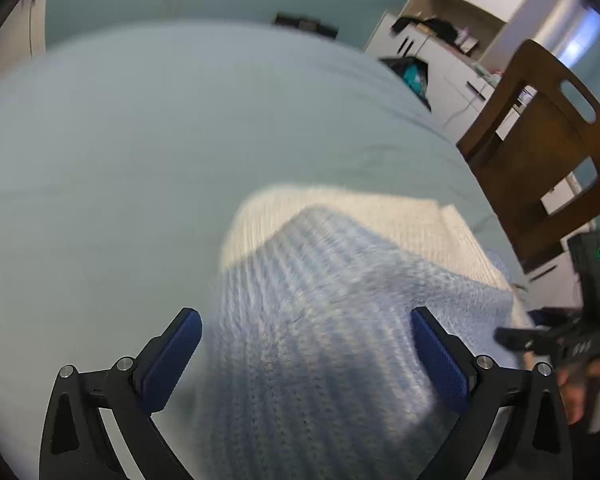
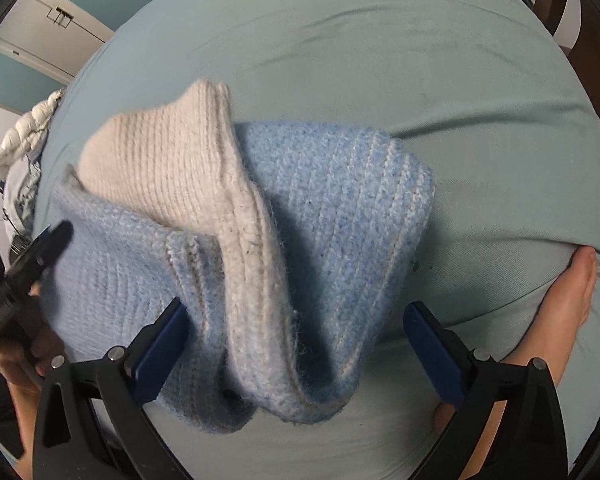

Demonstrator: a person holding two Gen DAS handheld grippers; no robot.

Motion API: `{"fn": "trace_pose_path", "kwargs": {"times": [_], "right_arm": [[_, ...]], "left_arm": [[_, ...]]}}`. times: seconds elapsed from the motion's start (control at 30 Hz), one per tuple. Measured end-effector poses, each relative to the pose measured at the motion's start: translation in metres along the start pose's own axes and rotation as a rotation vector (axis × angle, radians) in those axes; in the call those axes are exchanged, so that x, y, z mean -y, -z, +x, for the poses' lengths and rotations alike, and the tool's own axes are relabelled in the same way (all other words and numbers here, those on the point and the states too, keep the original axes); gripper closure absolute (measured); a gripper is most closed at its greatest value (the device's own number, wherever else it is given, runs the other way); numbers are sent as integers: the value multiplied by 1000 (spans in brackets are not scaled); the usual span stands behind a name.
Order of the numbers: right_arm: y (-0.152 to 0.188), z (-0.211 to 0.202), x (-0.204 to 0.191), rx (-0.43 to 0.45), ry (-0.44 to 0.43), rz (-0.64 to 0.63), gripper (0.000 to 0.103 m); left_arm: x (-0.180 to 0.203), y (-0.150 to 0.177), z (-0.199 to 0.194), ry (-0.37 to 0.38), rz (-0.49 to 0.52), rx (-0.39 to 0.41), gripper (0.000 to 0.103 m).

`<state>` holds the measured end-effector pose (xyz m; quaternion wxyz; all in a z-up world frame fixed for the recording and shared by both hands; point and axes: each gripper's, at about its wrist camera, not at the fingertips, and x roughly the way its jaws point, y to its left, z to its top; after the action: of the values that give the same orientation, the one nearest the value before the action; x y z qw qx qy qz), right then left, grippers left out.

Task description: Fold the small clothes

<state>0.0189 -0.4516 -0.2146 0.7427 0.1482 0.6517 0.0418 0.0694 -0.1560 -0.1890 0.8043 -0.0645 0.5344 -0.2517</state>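
Note:
A small knitted garment (image 2: 332, 200), light blue with a cream part (image 2: 160, 168), lies crumpled and partly folded over itself on the pale teal bed sheet (image 2: 380, 60). My right gripper (image 2: 296, 310) points down over its near edge, jaws wide open, the pads not pressing on the knit. In the blurred left wrist view the same garment (image 1: 320, 280) fills the lower middle. My left gripper (image 1: 304, 316) hangs over it, open, with nothing gripped. Each gripper shows in the other's view: the left gripper (image 2: 40, 248) at the left edge, the right gripper (image 1: 540, 336) at the right edge.
A person's bare foot (image 2: 572, 292) rests on the sheet right of the garment. A brown wooden chair (image 1: 540, 152) stands beside the bed, with white cabinets (image 1: 440, 60) behind it. A white quilted jacket (image 2: 24, 140) lies at the bed's left edge. Bare sheet (image 1: 140, 140) stretches beyond the garment.

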Motion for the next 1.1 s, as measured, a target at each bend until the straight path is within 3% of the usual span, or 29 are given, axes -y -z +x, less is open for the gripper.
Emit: {"fn": "trace_pose_path", "kwargs": {"times": [0.23,0.33,0.4,0.47,0.53,0.63,0.77,0.87,1.0,1.1], "right_arm": [[0,10,13,-4,-95,61,3],[-8,-9,4,-15,-52,75,2],[-13,-34,-14,68,29,15,2],[-10,-63,-44,237,152,-89,2],[-3,-78,-75,357,193,-206,2],[12,-68,-108,405,208,-340,2],[23,-17,-103,256,265,-404,2],[14,-2,-80,216,144,-266,1],[-3,-8,-72,156,92,-248,1],[-14,-25,-59,92,0,-168,1]], "left_arm": [[19,1,14,-55,60,-18,0],[24,4,7,-106,82,10,0],[20,6,8,-134,88,25,0],[19,8,4,-145,85,29,0],[18,9,4,-153,87,31,0],[16,11,0,-157,91,27,0],[25,6,19,-158,111,1,0],[26,7,25,-140,98,2,0],[25,3,19,-138,98,10,0],[21,-1,12,-125,85,17,0]]}}
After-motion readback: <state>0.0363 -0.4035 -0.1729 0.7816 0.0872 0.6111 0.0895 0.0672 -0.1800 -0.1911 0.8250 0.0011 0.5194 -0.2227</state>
